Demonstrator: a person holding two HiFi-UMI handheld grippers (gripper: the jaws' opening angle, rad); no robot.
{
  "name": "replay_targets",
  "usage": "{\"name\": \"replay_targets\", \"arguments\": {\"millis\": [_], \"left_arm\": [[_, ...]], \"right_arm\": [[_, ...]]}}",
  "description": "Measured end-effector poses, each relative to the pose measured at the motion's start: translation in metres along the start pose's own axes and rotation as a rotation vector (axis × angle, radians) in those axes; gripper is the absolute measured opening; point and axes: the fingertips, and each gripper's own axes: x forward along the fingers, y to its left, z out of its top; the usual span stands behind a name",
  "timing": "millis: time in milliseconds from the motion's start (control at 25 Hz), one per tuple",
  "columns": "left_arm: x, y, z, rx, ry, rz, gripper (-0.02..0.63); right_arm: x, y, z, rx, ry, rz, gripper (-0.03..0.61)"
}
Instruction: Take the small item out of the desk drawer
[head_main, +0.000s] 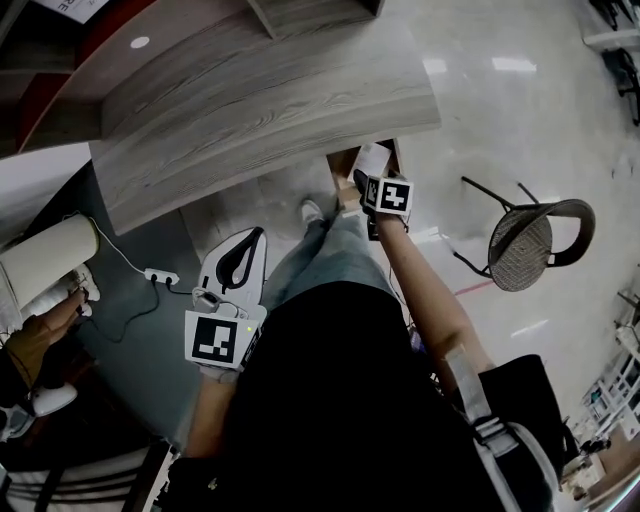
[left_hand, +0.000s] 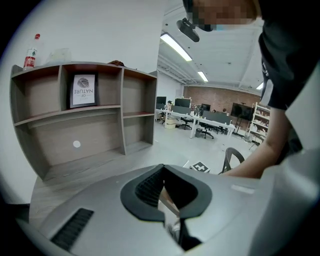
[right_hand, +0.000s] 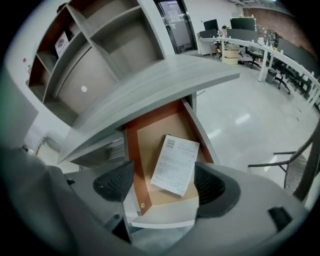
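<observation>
The desk drawer (right_hand: 145, 150) is pulled out from under the grey desk top (right_hand: 150, 85). One white printed sheet (right_hand: 175, 164) lies flat on its brown bottom. My right gripper (right_hand: 165, 182) hovers just above the drawer's white front edge, open, with the sheet showing between its dark pads (right_hand: 115, 181) and touching neither. In the head view this gripper (head_main: 360, 182) is at the drawer (head_main: 345, 163), right by the sheet (head_main: 372, 160). My left gripper (head_main: 256, 234) hangs shut over the floor beside my leg, away from the drawer. In the left gripper view its tips (left_hand: 163, 167) meet.
A black mesh chair (head_main: 530, 240) stands on the floor to the right of the drawer. A white power strip (head_main: 160, 275) with its cable lies on the floor under the desk's left. A shelf unit (left_hand: 80, 115) rises at the desk's back. Another person's hand (head_main: 45, 335) is at far left.
</observation>
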Motion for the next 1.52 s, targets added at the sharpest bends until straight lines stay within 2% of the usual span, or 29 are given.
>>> {"name": "replay_targets", "arguments": {"millis": [280, 680, 800, 960, 1200, 1520], "left_arm": [[-0.008, 0.008, -0.019, -0.017, 0.037, 0.044, 0.009], [-0.014, 0.013, -0.029, -0.062, 0.048, 0.092, 0.009], [-0.014, 0.013, -0.036, -0.067, 0.07, 0.096, 0.009], [-0.012, 0.014, -0.033, -0.076, 0.055, 0.109, 0.009], [-0.016, 0.013, -0.039, -0.075, 0.083, 0.112, 0.009], [-0.017, 0.011, -0.028, -0.082, 0.034, 0.118, 0.009]], "right_arm": [[0.044, -0.017, -0.012, 0.113, 0.074, -0.052, 0.388], [0.072, -0.027, -0.018, 0.158, 0.117, -0.108, 0.407], [0.073, -0.028, -0.024, 0.182, 0.159, -0.126, 0.408], [0.078, -0.03, -0.022, 0.159, 0.167, -0.148, 0.408], [0.082, -0.032, -0.024, 0.148, 0.18, -0.17, 0.407], [0.073, -0.029, -0.031, 0.003, 0.224, -0.194, 0.405]]}}
